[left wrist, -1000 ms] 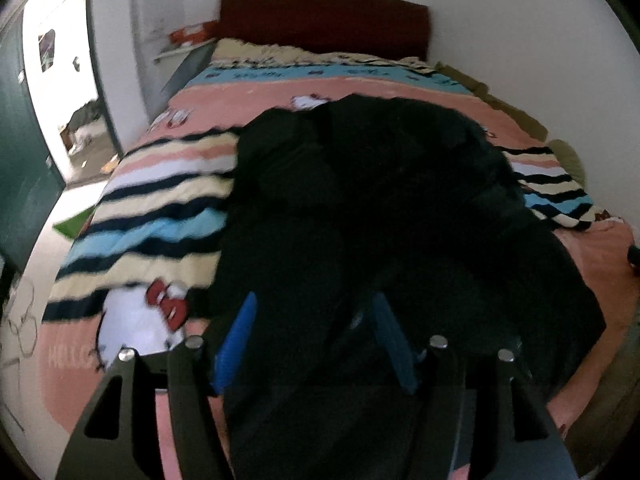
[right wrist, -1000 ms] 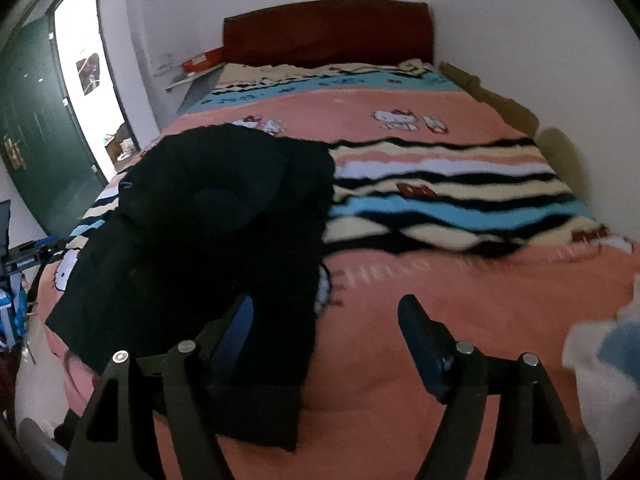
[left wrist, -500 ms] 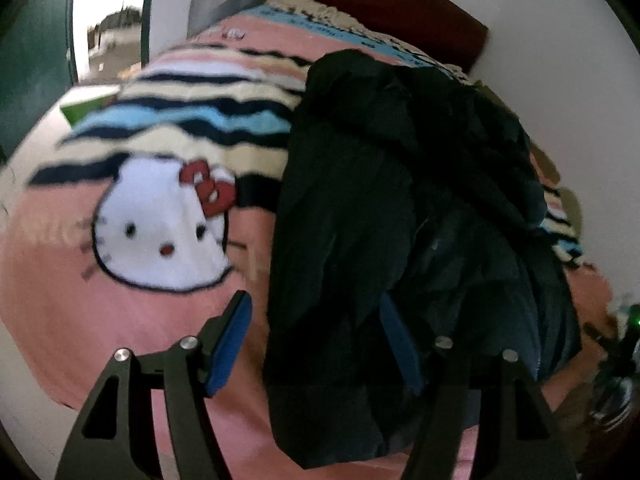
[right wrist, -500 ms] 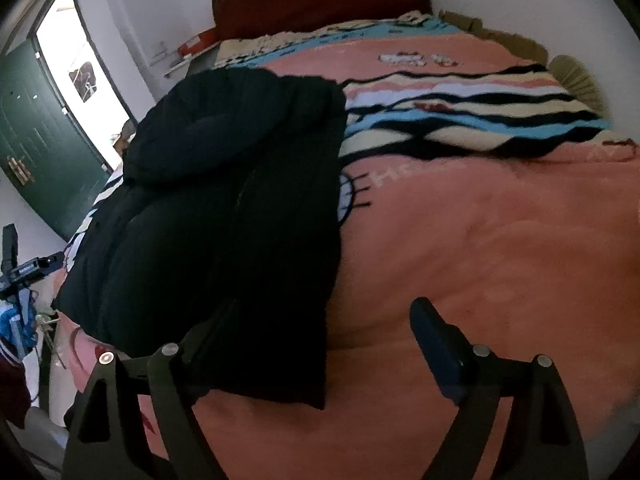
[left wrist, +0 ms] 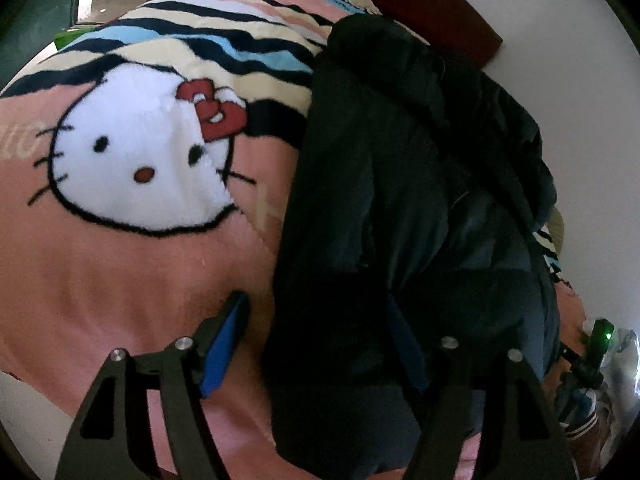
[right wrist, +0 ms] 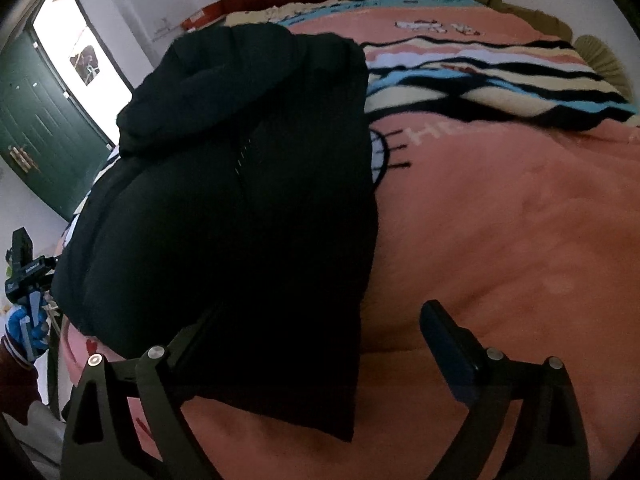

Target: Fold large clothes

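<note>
Now I am looking down at the black jacket (left wrist: pixel 400 208) lying on the pink blanket (left wrist: pixel 120 272), filling the middle and right of the left wrist frame. My left gripper (left wrist: pixel 316 344) is spreading, jaws unclenched astride the jacket's lower left edge, gripping nothing. My right gripper (right wrist: pixel 320 344) is also widening, released, straddling the jacket's lower right corner at the bottom centre of its frame.

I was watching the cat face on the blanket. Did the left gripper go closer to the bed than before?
Yes. The left gripper has come down toward the blanket: the cat face looks much bigger now. Its jaws have just been opening and straddle the black coat's edge.
</note>
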`<state>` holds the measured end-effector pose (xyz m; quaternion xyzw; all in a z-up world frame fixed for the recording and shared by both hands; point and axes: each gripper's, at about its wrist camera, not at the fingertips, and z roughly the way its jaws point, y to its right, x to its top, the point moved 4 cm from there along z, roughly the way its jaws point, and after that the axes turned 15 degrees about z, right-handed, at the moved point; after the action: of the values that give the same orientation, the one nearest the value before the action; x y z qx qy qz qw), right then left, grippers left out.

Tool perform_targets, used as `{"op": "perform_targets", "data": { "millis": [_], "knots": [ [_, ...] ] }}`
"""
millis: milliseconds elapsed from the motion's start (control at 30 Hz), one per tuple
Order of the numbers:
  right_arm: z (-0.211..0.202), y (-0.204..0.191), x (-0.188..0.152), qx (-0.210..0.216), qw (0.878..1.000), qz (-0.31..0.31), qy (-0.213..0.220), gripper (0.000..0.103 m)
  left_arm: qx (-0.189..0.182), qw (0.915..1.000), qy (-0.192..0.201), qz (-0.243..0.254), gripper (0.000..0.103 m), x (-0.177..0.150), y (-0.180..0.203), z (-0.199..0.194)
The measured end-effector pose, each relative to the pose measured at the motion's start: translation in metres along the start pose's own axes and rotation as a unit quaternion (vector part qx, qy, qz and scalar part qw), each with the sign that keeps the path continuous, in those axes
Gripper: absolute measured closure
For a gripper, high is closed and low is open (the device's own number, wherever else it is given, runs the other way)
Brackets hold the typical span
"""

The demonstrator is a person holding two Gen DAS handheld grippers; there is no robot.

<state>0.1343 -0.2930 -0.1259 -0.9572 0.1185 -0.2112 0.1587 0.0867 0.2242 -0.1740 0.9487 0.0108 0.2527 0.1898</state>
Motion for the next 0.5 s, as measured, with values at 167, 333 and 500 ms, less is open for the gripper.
{"op": "perform_targets", "data": {
  "millis": [167,333,500],
  "knots": [
    [0.018,-0.002,-0.008,0.024,0.999,0.015,-0.037,0.005,-0.050,0.9987,-0.003,-0.008,0.033,-0.008,0.005,0.006],
    [0.024,-0.010,-0.014,0.038,0.998,0.009,-0.057,0.005,-0.100,0.9949,-0.007,-0.012,0.033,-0.018,0.014,0.010],
    [0.028,-0.016,-0.015,0.051,0.996,0.010,-0.068,0.006,-0.106,0.9943,-0.006,0.001,0.033,-0.018,0.027,0.010]
  ]
}}
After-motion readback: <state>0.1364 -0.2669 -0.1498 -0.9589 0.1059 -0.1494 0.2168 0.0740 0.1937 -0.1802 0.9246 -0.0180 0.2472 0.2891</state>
